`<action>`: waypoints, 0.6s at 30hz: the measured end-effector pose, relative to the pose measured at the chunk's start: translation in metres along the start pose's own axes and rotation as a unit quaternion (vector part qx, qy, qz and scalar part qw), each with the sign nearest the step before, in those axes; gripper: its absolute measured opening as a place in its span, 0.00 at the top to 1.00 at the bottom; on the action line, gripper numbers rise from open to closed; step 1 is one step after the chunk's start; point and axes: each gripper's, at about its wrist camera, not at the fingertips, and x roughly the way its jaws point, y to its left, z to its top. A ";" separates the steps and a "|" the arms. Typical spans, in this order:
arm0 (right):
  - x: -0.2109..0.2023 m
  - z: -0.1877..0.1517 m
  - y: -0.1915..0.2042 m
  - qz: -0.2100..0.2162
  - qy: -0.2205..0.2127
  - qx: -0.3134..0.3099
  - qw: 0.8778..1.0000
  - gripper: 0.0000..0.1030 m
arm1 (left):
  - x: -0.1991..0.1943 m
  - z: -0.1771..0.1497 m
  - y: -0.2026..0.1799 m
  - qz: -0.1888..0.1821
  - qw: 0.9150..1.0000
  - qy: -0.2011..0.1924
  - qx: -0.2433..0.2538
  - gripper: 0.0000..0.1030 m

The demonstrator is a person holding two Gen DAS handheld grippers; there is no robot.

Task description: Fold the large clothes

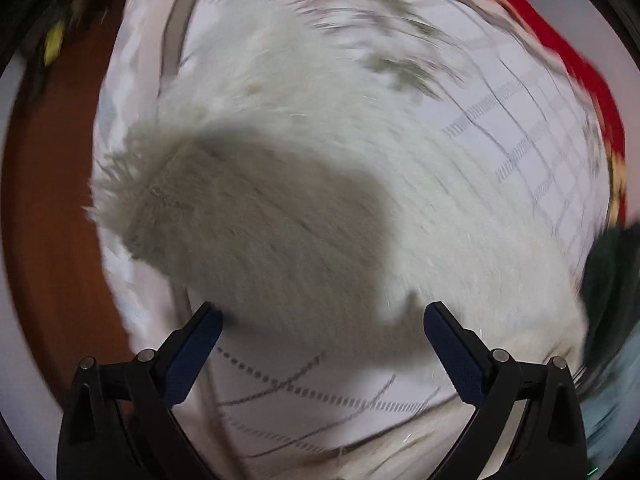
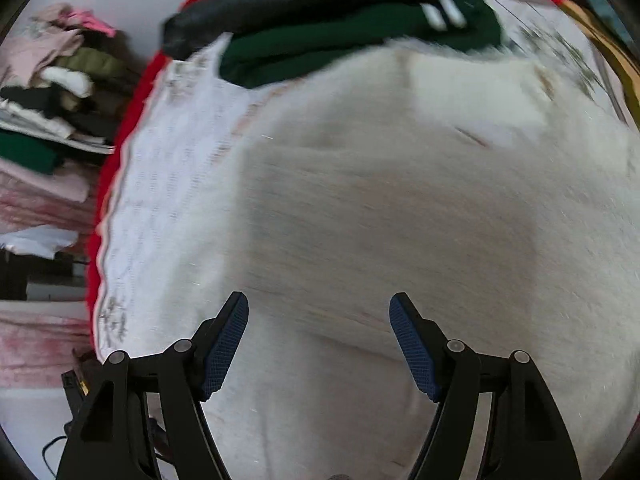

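Observation:
A large fluffy white garment (image 1: pixel 304 184) lies spread on a white patterned bedsheet (image 1: pixel 532 128); both views are blurred. My left gripper (image 1: pixel 322 316) points down over the garment's near edge, open, with nothing between its blue pads. In the right wrist view the same white garment (image 2: pixel 400 200) fills the middle. My right gripper (image 2: pixel 319 306) hovers over it, open, its pads apart and gripping nothing. A grey shadow falls on the fur under each gripper.
Dark green and black folded clothes (image 2: pixel 340 40) lie on the bed beyond the white garment. A red blanket (image 2: pixel 116 140) edges the sheet. A pile of mixed clothes (image 2: pixel 52 100) sits off the bed at left. Brown floor (image 1: pixel 52 240) shows left of the bed.

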 end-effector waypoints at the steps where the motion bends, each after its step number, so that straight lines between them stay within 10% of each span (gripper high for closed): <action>1: 0.000 -0.002 -0.009 -0.007 0.004 0.008 1.000 0.27 | 0.003 0.004 0.005 -0.005 1.000 -0.005 -0.019 0.00; 5: 0.003 -0.012 -0.026 -0.008 0.020 0.044 0.999 0.27 | 0.007 0.022 0.019 0.001 0.995 -0.059 -0.084 0.01; 8: 0.008 -0.013 -0.020 -0.039 0.021 0.054 0.998 0.27 | 0.002 0.035 0.015 0.044 0.989 -0.107 -0.093 0.26; 12: 0.036 0.015 0.026 -0.154 0.022 0.030 0.987 0.27 | -0.003 0.036 -0.005 0.105 0.985 -0.126 -0.046 0.62; 18: 0.036 0.023 0.033 -0.238 0.014 0.004 0.971 0.27 | -0.029 0.016 -0.026 0.168 0.973 -0.145 0.062 0.83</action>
